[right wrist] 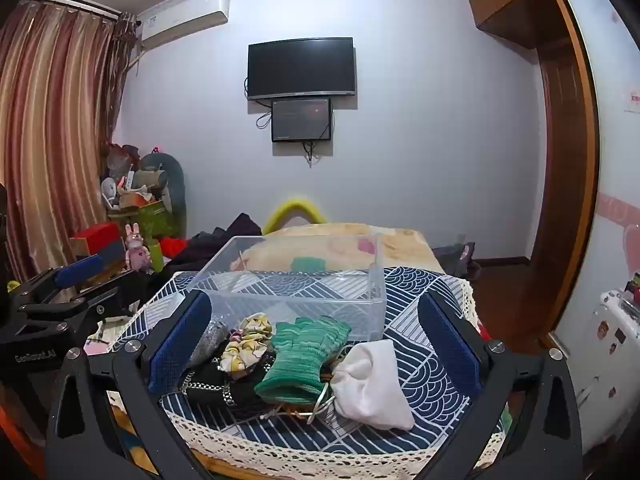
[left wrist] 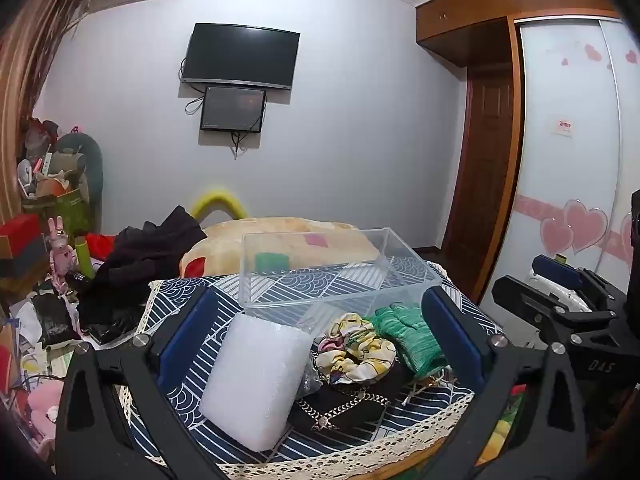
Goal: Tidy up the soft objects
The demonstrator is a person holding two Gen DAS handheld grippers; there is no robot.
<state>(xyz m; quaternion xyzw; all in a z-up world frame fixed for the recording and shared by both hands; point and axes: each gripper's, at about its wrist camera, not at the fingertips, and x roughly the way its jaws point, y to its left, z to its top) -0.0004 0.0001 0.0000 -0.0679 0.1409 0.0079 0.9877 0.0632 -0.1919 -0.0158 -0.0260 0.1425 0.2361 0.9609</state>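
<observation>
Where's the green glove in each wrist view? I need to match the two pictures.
Left wrist view: the green glove lies right of centre, near the right blue pad of the left tongs, beside the floral scrunchie.
Right wrist view: the green glove lies near centre, between the floral scrunchie and the white sock.
Shared landmark: the clear plastic box, just behind the glove in both views.

Green glove (right wrist: 303,356), white sock (right wrist: 374,380), clear box (right wrist: 288,300), right tongs (right wrist: 316,344) spread wide

Pale wall (right wrist: 420,128) carries a dark television (right wrist: 301,68); striped curtains (right wrist: 48,128) hang left, a wooden wardrobe (left wrist: 516,12) stands right.
</observation>
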